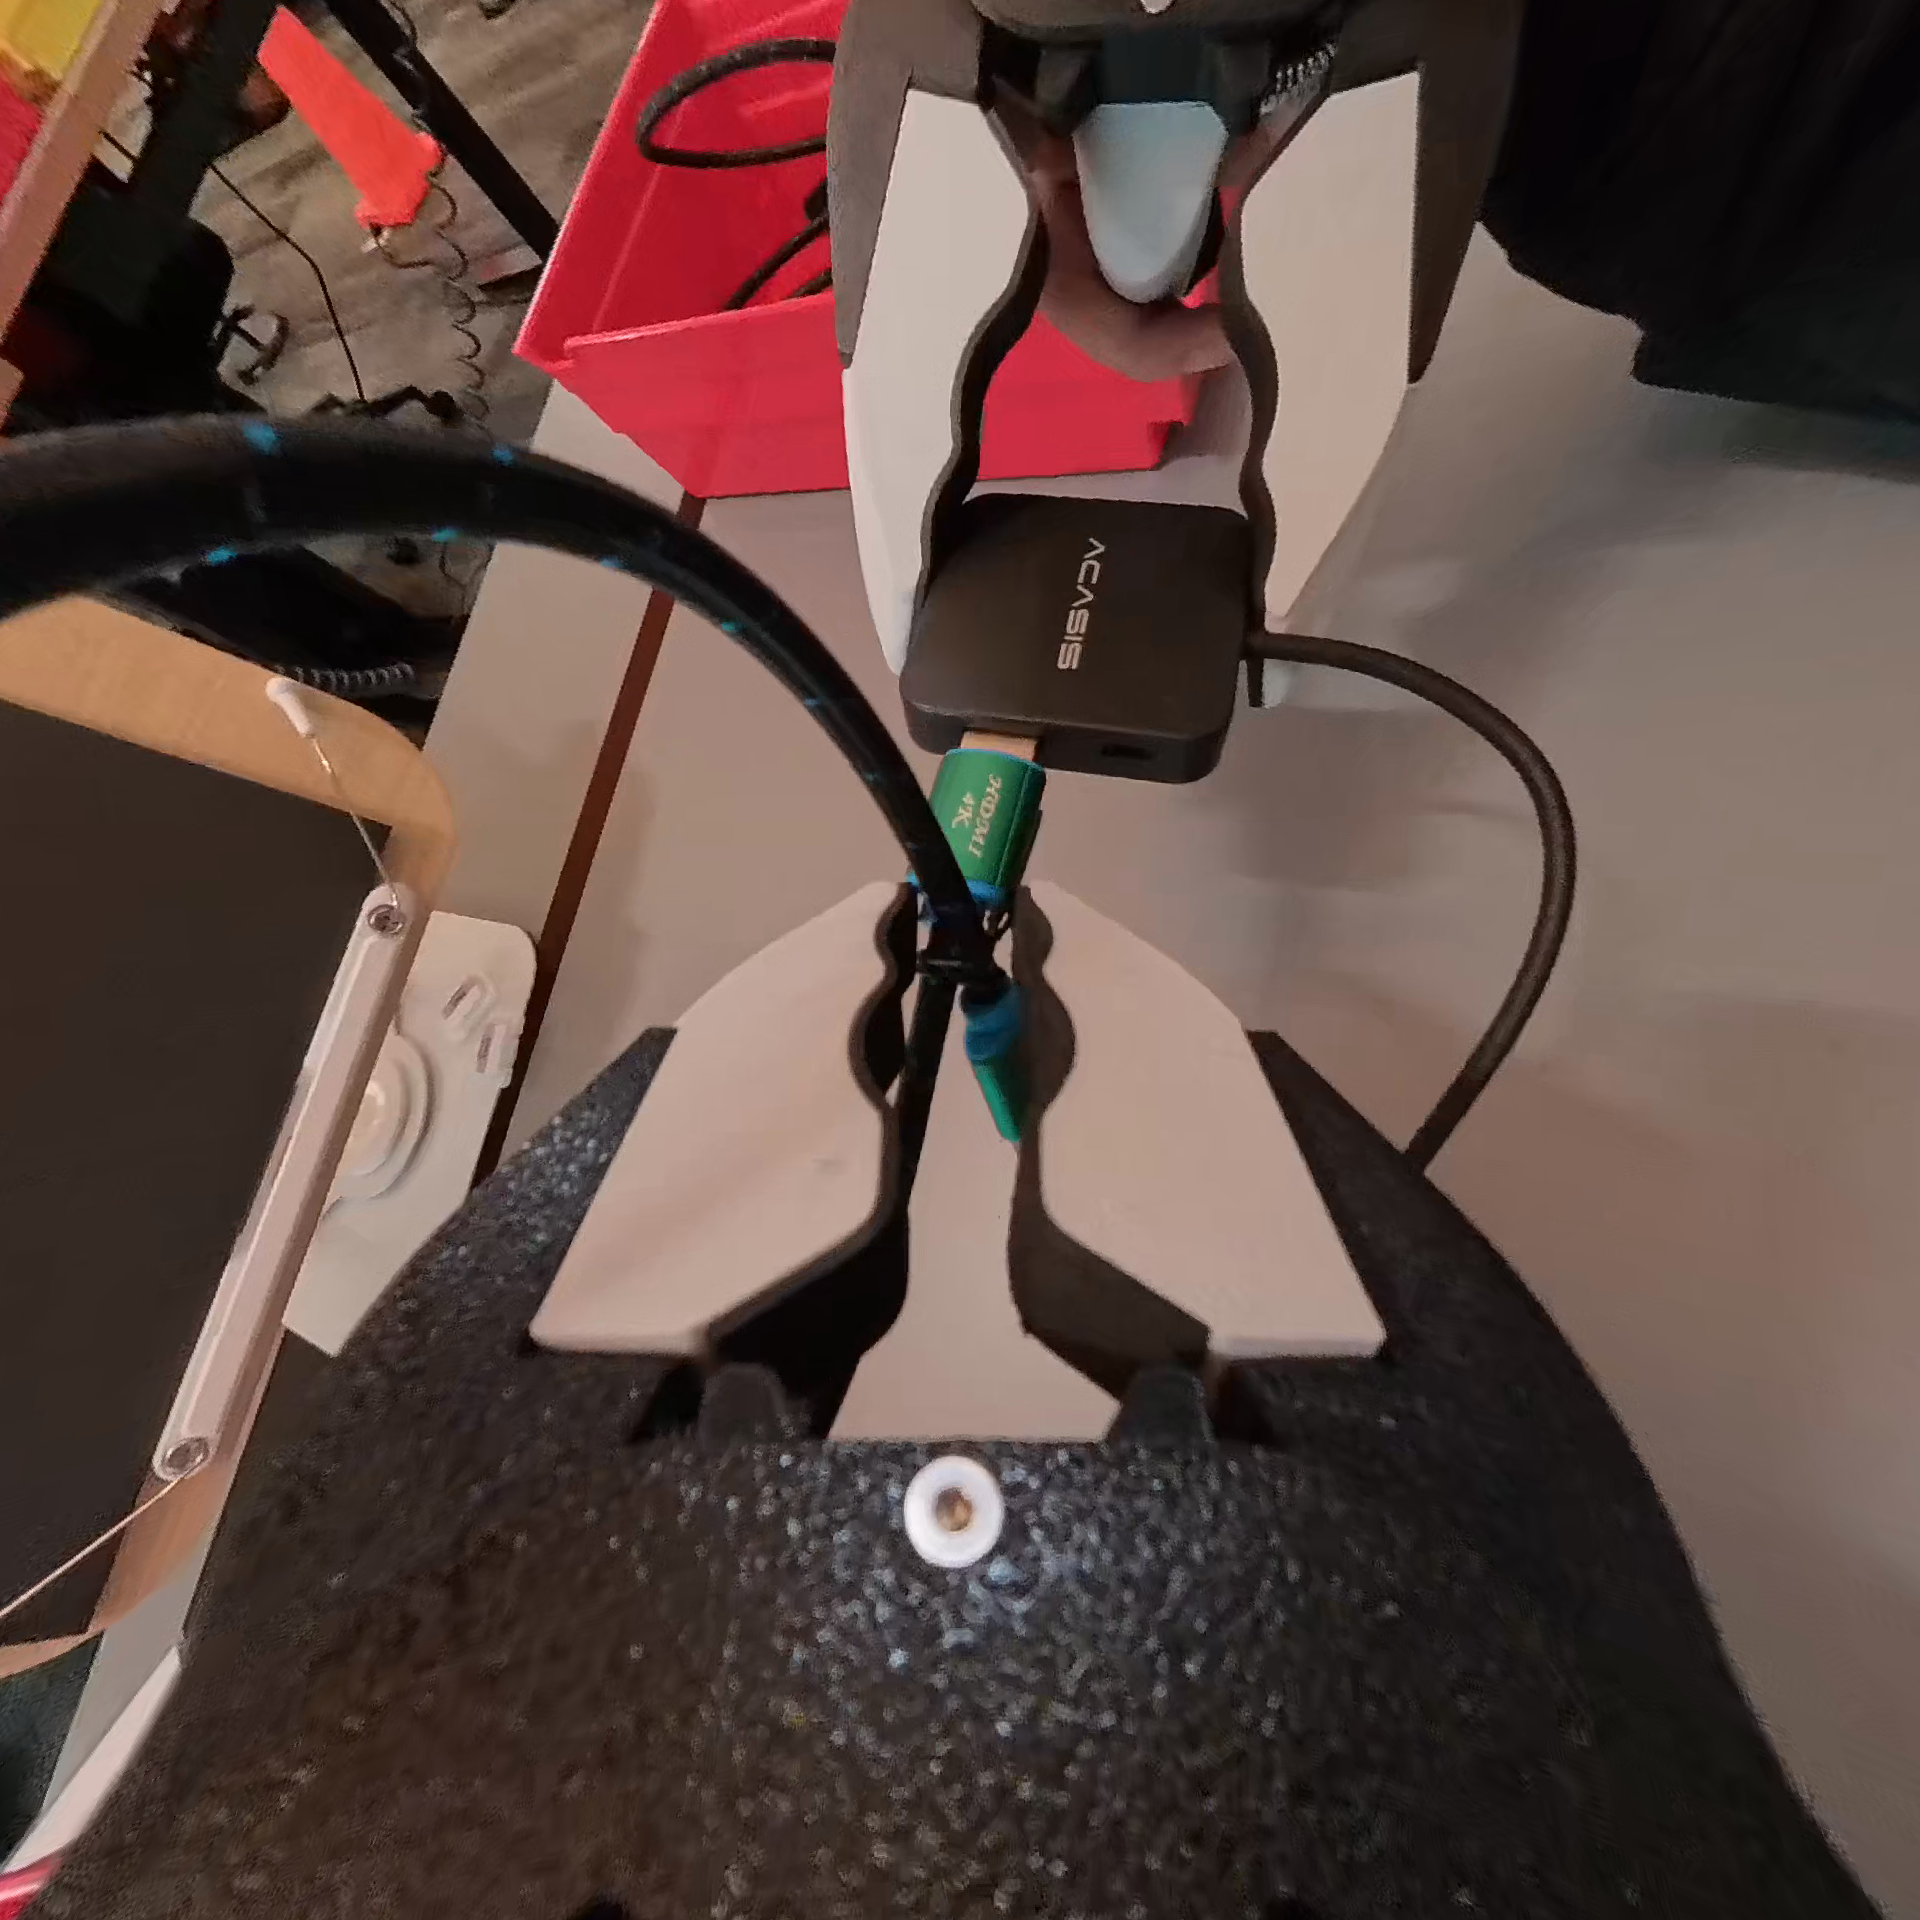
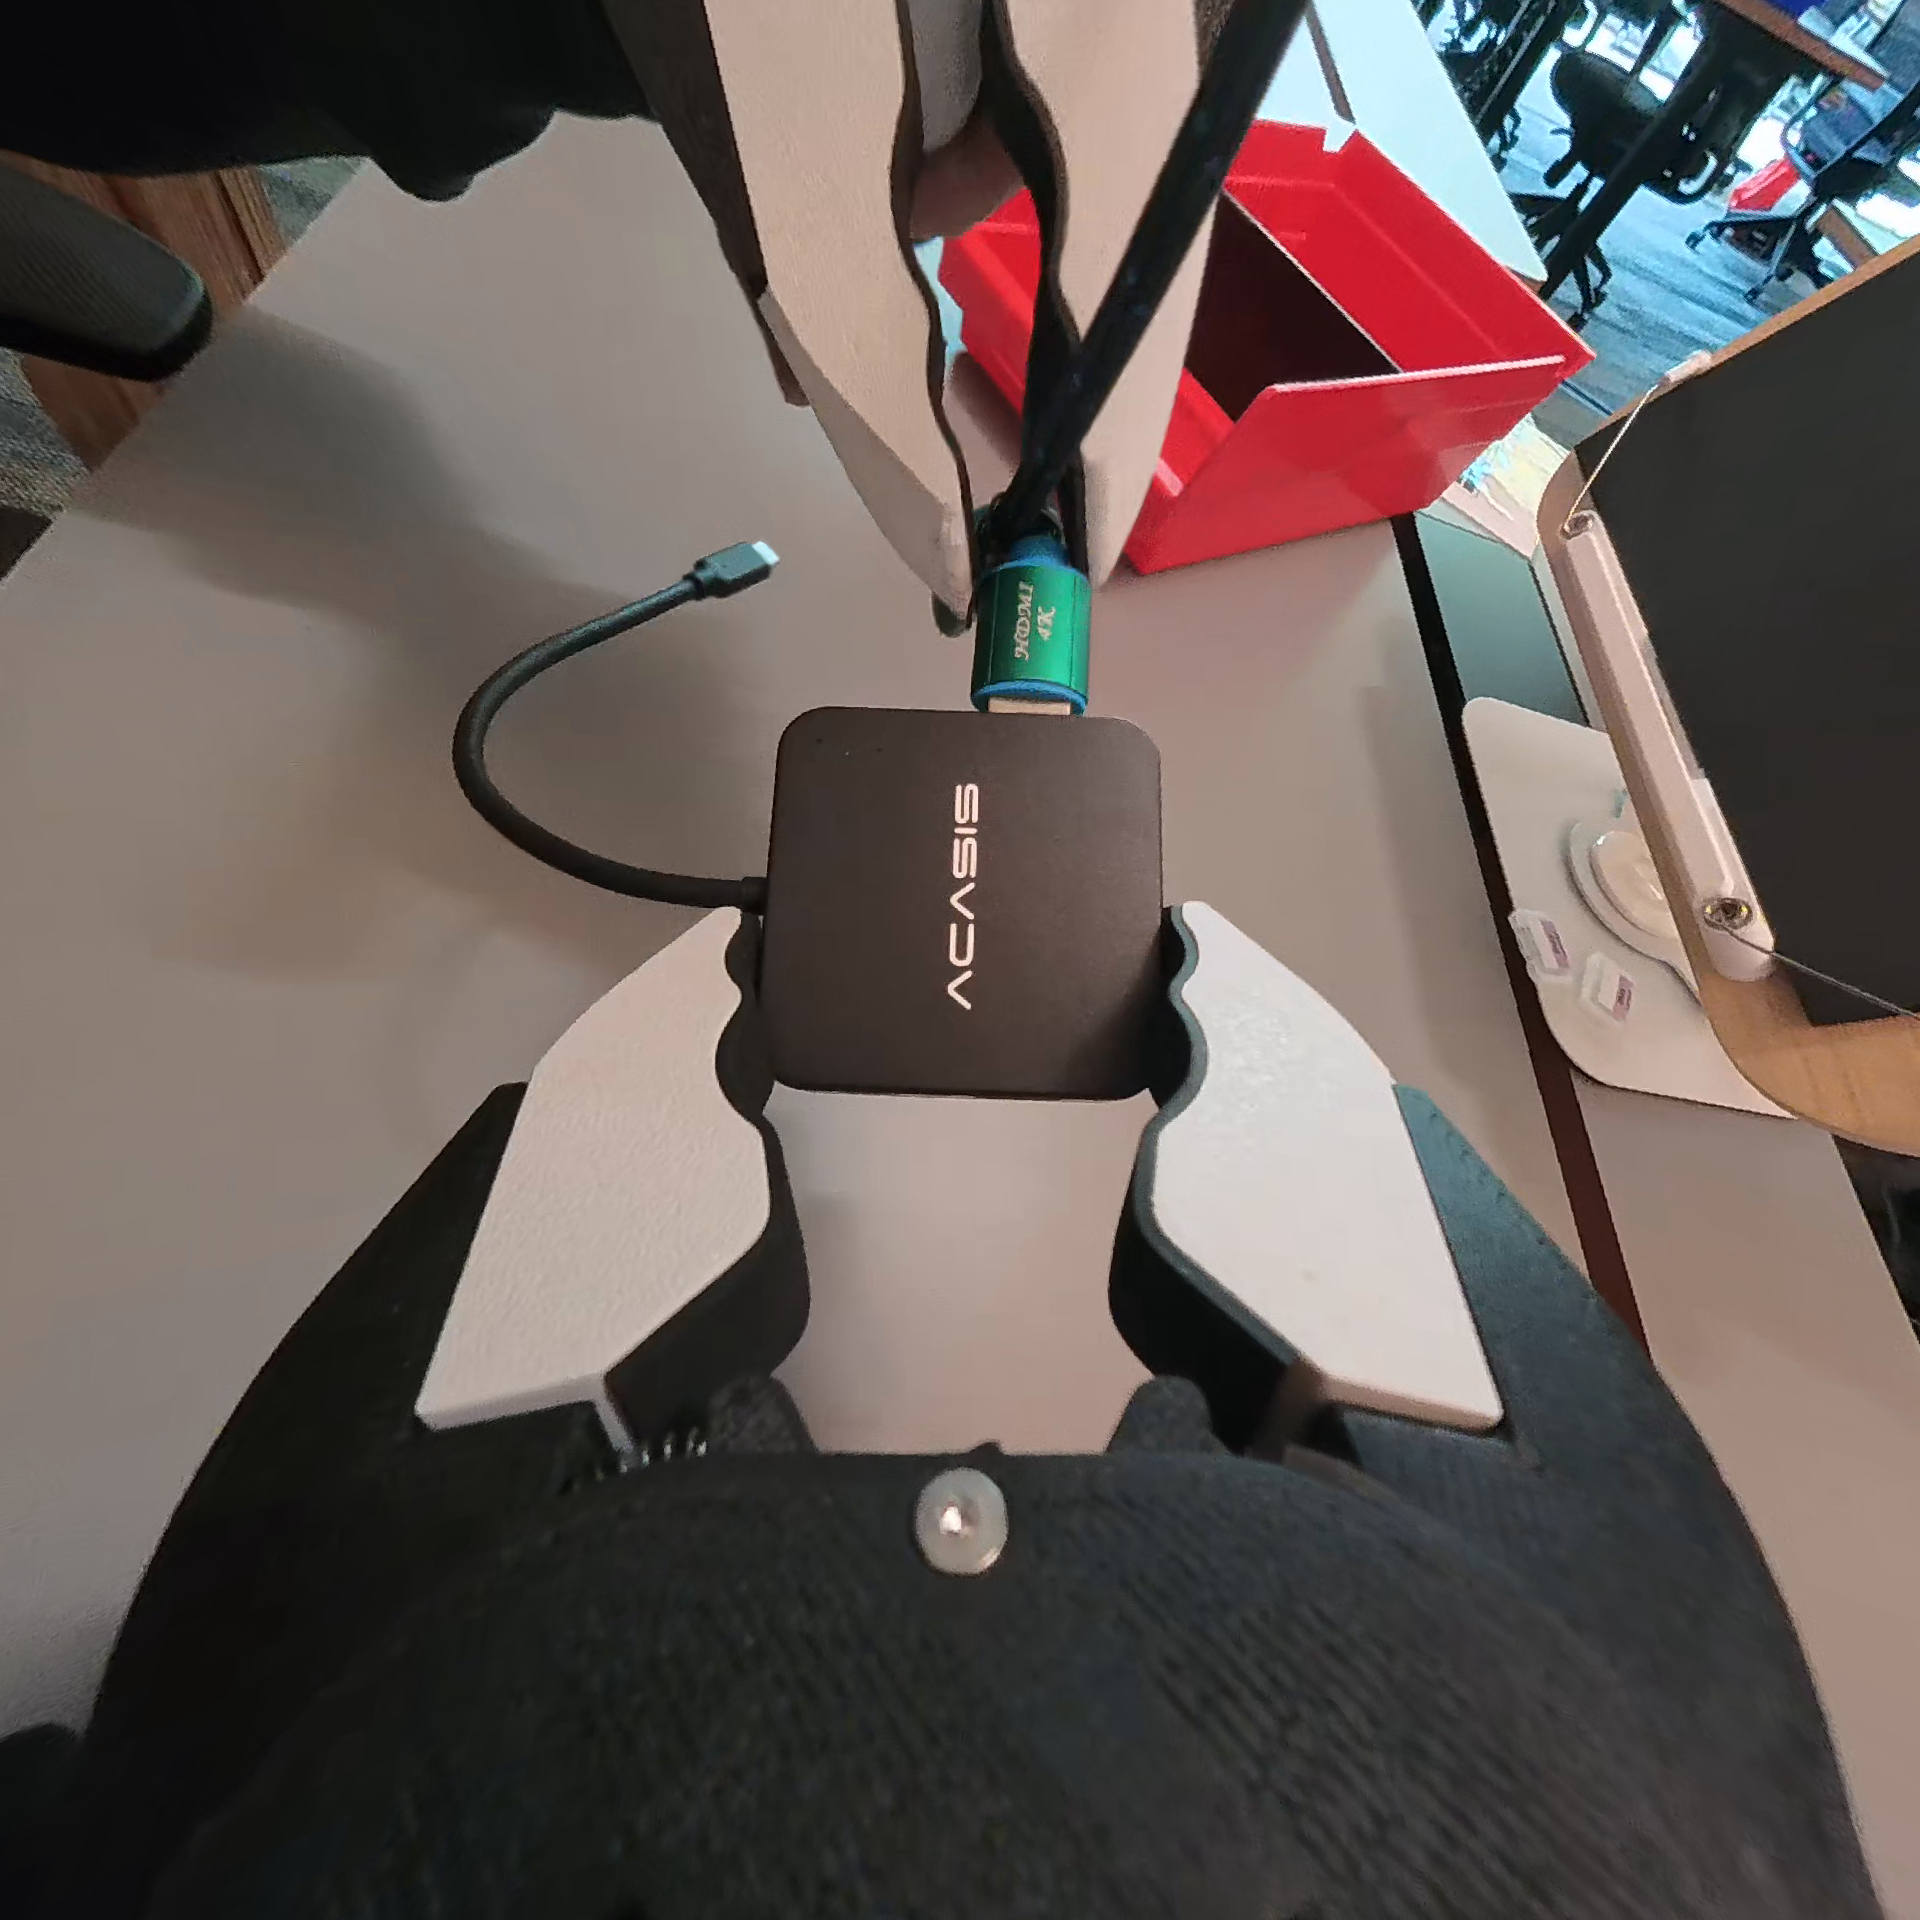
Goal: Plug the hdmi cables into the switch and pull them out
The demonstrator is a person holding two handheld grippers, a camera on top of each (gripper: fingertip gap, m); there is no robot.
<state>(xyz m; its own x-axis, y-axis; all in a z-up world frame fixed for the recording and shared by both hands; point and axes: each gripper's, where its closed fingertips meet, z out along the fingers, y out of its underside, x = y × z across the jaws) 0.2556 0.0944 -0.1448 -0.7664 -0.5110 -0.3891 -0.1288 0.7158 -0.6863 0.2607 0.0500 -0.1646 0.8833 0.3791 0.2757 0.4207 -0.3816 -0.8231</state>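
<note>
A flat black square switch (image 2: 961, 899) lies on the grey table, and my right gripper (image 2: 961, 935) is shut on its two sides. The switch's short black lead (image 2: 540, 707) curls away to the left, its small plug lying loose. A green HDMI plug (image 2: 1029, 644) has its metal tip part way in the switch's far edge. My left gripper (image 1: 956, 935) is shut on the black braided HDMI cable (image 1: 520, 499) just behind that plug (image 1: 982, 821). In the left wrist view the switch (image 1: 1081, 634) sits between the right gripper's fingers (image 1: 894, 520).
A red plastic bin (image 1: 727, 312) with cables in it stands behind the switch, and it also shows in the right wrist view (image 2: 1351, 416). A dark panel in a wooden frame on a white base (image 2: 1662, 831) stands at the table's side. Office chairs stand beyond the table.
</note>
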